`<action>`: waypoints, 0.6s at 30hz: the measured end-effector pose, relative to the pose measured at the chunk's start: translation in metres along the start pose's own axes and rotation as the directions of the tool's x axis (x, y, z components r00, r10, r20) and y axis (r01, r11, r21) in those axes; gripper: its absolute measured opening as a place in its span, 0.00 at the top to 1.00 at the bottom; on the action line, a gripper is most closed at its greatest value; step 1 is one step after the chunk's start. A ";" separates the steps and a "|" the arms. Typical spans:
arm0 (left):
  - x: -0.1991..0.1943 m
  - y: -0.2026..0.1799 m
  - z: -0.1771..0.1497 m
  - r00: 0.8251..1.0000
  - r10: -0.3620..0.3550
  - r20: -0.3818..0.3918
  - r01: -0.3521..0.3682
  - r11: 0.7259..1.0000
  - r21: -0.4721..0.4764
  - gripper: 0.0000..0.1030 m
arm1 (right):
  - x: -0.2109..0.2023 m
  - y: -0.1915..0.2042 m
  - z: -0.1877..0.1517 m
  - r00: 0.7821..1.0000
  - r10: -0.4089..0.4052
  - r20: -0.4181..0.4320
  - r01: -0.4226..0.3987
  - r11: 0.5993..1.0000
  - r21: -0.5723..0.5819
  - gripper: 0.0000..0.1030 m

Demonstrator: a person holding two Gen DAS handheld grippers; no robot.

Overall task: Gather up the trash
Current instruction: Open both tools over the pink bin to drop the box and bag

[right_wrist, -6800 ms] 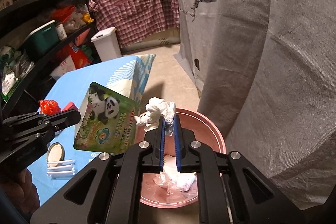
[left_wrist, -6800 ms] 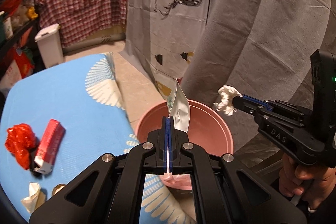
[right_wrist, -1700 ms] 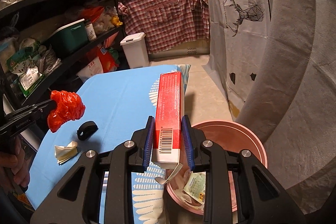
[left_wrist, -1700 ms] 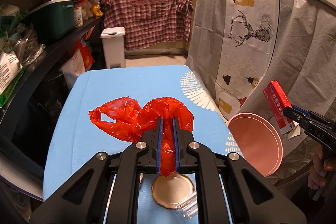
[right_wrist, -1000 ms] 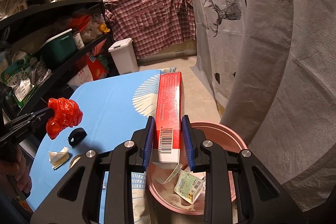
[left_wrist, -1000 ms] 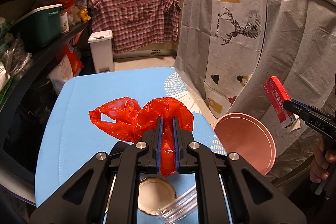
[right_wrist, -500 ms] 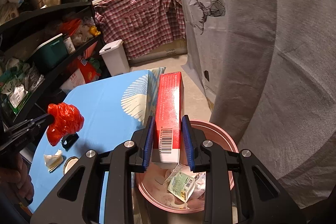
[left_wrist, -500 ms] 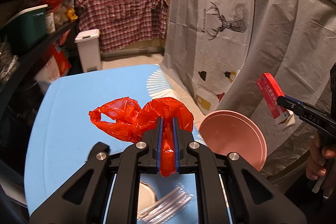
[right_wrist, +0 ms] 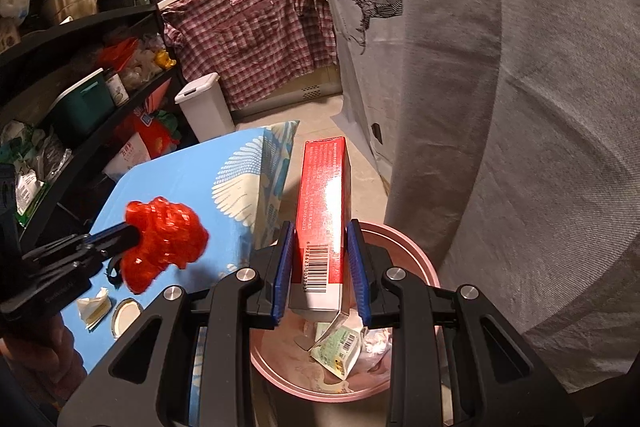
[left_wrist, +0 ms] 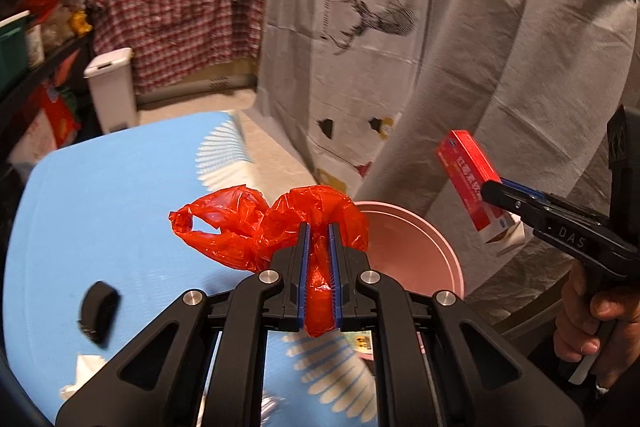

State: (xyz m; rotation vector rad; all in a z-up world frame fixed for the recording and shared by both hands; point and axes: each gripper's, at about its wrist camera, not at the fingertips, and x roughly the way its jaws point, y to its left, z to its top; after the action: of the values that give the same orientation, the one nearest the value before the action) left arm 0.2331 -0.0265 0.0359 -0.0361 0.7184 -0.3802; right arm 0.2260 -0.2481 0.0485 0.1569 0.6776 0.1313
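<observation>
My left gripper (left_wrist: 318,227) is shut on a crumpled red plastic bag (left_wrist: 256,223), held above the blue table's right edge, just left of the pink bin (left_wrist: 416,259). From the right wrist view the same red bag (right_wrist: 164,239) hangs off the left gripper over the table. My right gripper (right_wrist: 320,251) is shut on a red and white carton (right_wrist: 324,211), held upright over the pink bin (right_wrist: 420,267). The carton (left_wrist: 472,179) also shows at the right of the left wrist view. Wrappers and tissue lie inside the bin.
On the blue table (left_wrist: 100,195) lie a small black object (left_wrist: 98,311), a crumpled tissue (right_wrist: 94,307) and a round metal lid (right_wrist: 124,311). A grey curtain (right_wrist: 520,107) hangs close behind the bin. A white pedal bin (right_wrist: 204,107) stands beyond the table, and shelves line the left.
My left gripper has carried the red bag rightward toward the pink bin, which now sits just behind the bag. The right gripper with the carton has edged further over the bin.
</observation>
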 end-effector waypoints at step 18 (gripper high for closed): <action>0.041 -0.042 0.010 0.995 -0.080 -0.060 0.082 0.996 0.038 0.88 | 0.008 -0.010 -0.003 0.997 -0.067 -0.028 0.067 0.998 -0.012 0.64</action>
State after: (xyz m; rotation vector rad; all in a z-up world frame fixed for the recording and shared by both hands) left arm 0.2544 -0.0810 0.0240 -0.0162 0.7684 -0.4748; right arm 0.2313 -0.2561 0.0394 0.1221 0.7092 0.0727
